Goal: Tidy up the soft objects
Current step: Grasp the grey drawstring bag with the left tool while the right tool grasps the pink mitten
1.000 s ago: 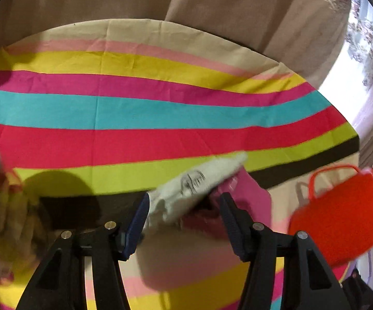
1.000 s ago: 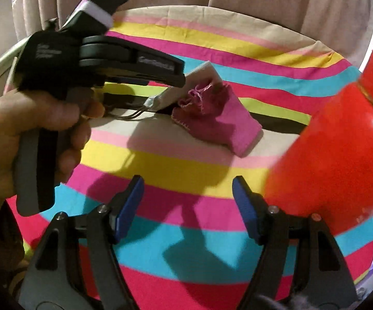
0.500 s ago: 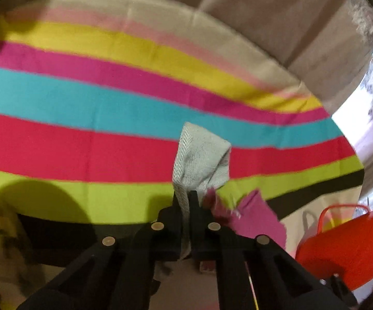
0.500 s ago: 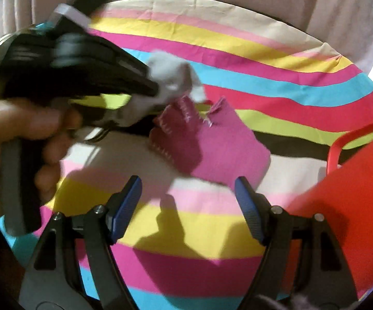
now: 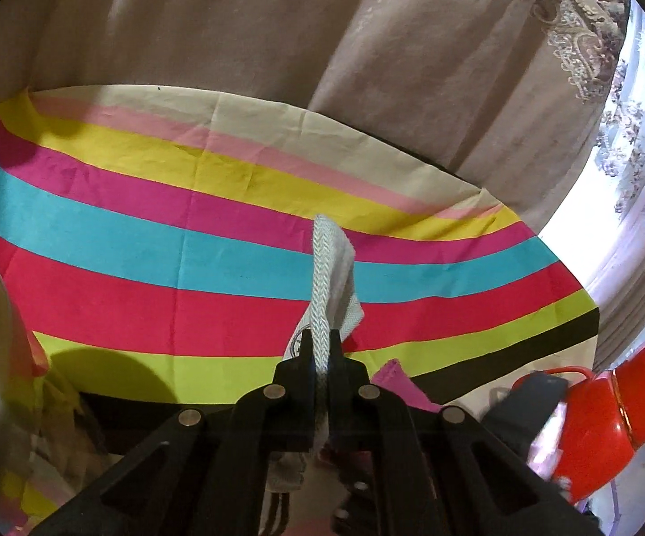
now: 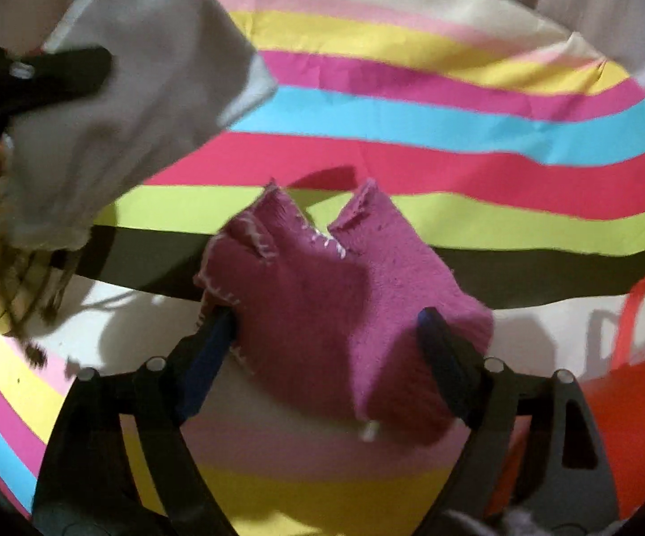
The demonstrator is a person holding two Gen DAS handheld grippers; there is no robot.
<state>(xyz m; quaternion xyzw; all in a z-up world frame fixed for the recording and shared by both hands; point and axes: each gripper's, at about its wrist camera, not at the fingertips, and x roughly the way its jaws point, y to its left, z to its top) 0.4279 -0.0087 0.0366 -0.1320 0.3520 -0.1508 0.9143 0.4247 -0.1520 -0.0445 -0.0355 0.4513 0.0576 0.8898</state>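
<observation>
Socks [image 6: 344, 303] lie on striped cloth [image 5: 188, 241] before beige curtains [image 5: 277, 35].

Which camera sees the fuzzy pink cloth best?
The right wrist view. The fuzzy magenta cloth with white stitching fills the middle there, lying on the striped tablecloth between the open right gripper. The left wrist view shows only a small pink corner, mostly hidden behind the left gripper.

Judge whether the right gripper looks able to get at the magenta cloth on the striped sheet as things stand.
Probably yes. The right gripper is open, with its fingers either side of the magenta cloth. The left gripper holds the pale cloth up and off to the side, so nothing blocks the way.
</observation>
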